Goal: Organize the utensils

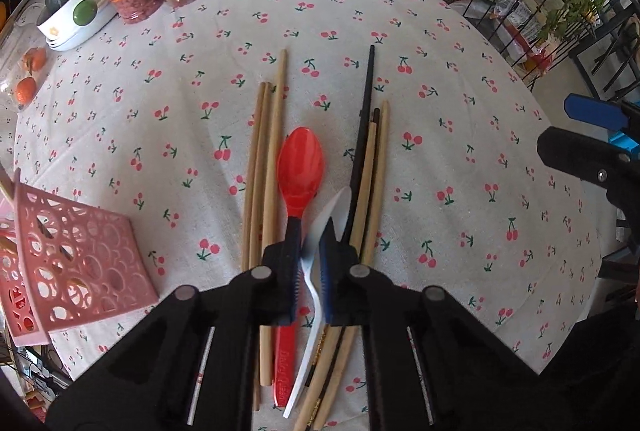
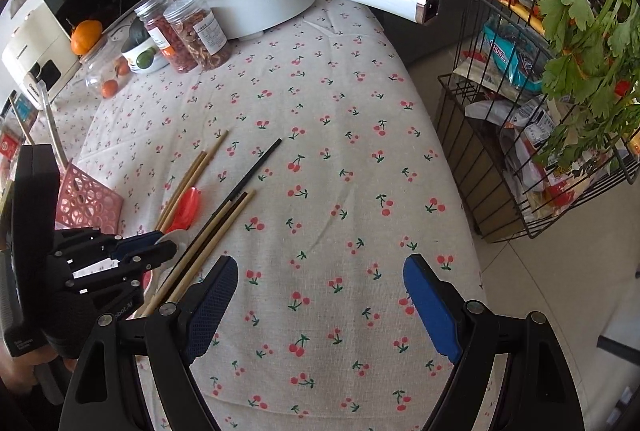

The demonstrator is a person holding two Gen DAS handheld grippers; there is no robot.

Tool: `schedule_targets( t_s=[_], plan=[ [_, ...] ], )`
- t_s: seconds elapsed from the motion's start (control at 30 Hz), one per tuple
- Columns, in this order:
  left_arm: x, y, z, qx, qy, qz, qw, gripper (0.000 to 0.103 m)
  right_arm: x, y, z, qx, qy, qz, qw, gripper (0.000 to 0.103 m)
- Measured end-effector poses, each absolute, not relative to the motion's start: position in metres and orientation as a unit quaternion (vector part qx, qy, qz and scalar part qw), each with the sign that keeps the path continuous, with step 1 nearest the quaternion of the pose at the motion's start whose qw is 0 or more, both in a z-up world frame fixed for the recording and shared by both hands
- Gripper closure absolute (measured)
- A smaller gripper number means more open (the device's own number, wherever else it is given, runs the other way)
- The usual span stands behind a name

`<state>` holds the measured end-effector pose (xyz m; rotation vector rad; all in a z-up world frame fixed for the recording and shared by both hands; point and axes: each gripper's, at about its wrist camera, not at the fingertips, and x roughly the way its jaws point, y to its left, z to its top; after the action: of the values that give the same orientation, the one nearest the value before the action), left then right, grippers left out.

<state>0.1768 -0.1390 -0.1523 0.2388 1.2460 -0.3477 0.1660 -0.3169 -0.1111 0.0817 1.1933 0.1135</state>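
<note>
At the far left a pink basket (image 1: 76, 263) with cut-out holes sits on the cherry-print tablecloth (image 1: 460, 159), well apart from the pile of utensils; it looks like the place the utensils should go, and some sticks seem to stand in it already. Next come three pale wooden chopsticks (image 1: 266, 159), lying side by side, touching or nearly so. Just beside them lies a red spoon (image 1: 300, 167), bowl pointing away.

The left gripper (image 1: 310, 257) has its jaws closed on the handle of a white spoon (image 1: 320, 231), which is squeezed between the blue pads, its tail curving down past the fingers. The red spoon's handle runs under the left jaw, so a lift may drag or flick it along. The white handle is thin, smooth and held on edge, so I judge it could swivel or slip out on the way to the basket.

Right of that lie a black chopstick (image 1: 366, 135) and more wooden ones (image 1: 378, 167), close against the right jaw; they may roll or scatter if the jaw brushes them.

Further right the right gripper (image 2: 320, 307) hangs with jaws wide apart over bare cloth, holding nothing. Moving in now, it could bump the left tool
</note>
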Motion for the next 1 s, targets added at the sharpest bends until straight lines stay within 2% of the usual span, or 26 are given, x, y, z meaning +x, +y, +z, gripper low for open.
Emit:
schedule_targets(
  t_s=[0.47, 0.67, 0.77, 0.9, 1.0],
  plan=[
    [0.132, -0.066, -0.074, 0.049, 0.489, -0.164, 0.855, 0.098, 0.180, -0.284, -0.119, 0.031, 0.567, 0.072, 0.820, 0.017],
    [0.107, -0.027, -0.064, 0.016, 0.452, -0.157, 0.878, 0.098, 0.192, -0.254, -0.125, 0.044, 0.562, 0.123, 0.816, 0.017],
    [0.106, -0.013, -0.067, -0.013, 0.460, -0.158, 0.874, 0.099, 0.203, -0.237, -0.133, 0.052, 0.560, 0.161, 0.811, 0.019],
    [0.100, -0.010, -0.063, -0.010, 0.451, -0.165, 0.877, 0.099, 0.218, -0.218, -0.146, 0.055, 0.564, 0.191, 0.801, 0.044],
    [0.099, -0.005, -0.066, -0.012, 0.459, -0.171, 0.872, 0.099, 0.226, -0.209, -0.154, 0.048, 0.566, 0.197, 0.799, 0.054]
  ],
)
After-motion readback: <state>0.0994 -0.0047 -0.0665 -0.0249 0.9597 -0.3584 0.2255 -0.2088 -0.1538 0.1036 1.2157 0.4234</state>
